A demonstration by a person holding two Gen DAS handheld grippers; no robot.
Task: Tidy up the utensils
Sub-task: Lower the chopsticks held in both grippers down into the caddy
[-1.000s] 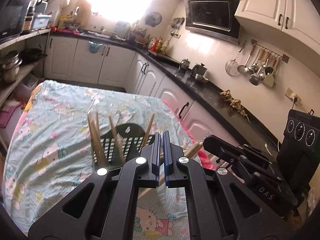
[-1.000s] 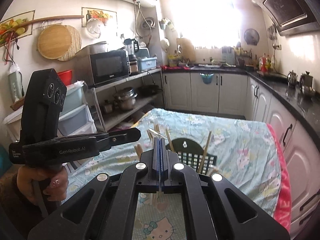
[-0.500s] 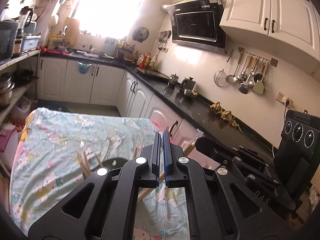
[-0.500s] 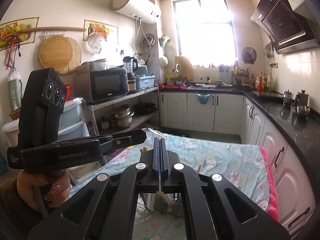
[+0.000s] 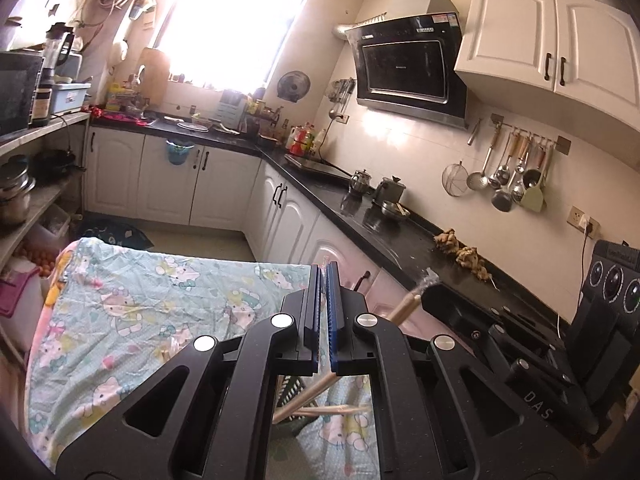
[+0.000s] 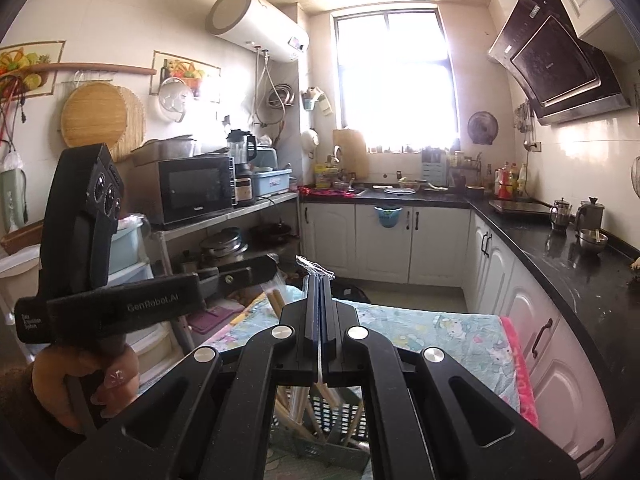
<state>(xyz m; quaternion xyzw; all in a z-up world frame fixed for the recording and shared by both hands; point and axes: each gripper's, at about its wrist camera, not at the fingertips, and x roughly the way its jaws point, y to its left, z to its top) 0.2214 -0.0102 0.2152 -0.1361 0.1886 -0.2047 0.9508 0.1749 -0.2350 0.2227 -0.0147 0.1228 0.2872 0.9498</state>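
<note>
Chopsticks [image 5: 404, 307] in wrapper | pinched by shut left claw [image 5: 324, 276] and right claw [image 6: 319, 280] | above basket [image 6: 340, 412]

I am viewing along my left gripper [image 5: 323, 276], whose jaws are standing closed on a pair of wooden chopsticks [image 5: 320, 386]. Their shafts are passing beneath the jaws and emerging at the jaws' right, next to the right gripper [image 5: 434, 286], which is sitting to the right of the left gripper. A dark slotted basket [image 5: 294, 390] is showing below the jaws. A cartoon-print cloth [image 5: 132, 304] is covering the table to the left gripper's left.
</note>
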